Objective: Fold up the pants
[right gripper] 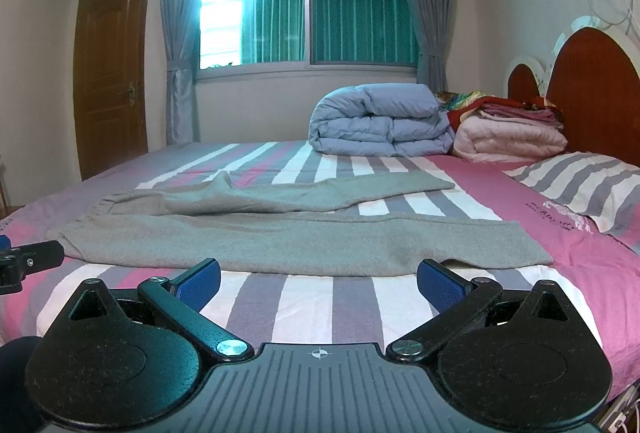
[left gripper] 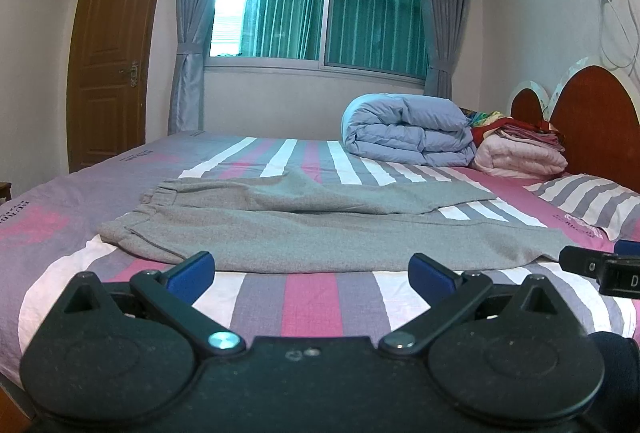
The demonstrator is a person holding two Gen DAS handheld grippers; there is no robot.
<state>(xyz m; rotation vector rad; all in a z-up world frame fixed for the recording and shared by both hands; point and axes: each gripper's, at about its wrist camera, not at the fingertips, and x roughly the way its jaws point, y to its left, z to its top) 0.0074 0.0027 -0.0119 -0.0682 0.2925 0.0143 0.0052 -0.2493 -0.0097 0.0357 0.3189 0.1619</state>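
Note:
Grey pants (left gripper: 320, 229) lie spread flat on the striped bed (left gripper: 320, 297), waistband at the left, the two legs running right and splayed apart. They also show in the right wrist view (right gripper: 280, 237). My left gripper (left gripper: 312, 269) is open and empty, just short of the near leg's front edge. My right gripper (right gripper: 320, 279) is open and empty, just short of the near leg's hem end. The right gripper's tip shows at the right edge of the left wrist view (left gripper: 600, 265); the left gripper's tip shows at the left edge of the right wrist view (right gripper: 28, 261).
A folded blue duvet (left gripper: 404, 133) and a stack of folded blankets (left gripper: 520, 149) sit at the far right of the bed by the red headboard (left gripper: 592, 129). A striped pillow (left gripper: 592, 201) lies right of the pants. A wooden door (left gripper: 112, 69) and curtained window (left gripper: 320, 5) stand behind.

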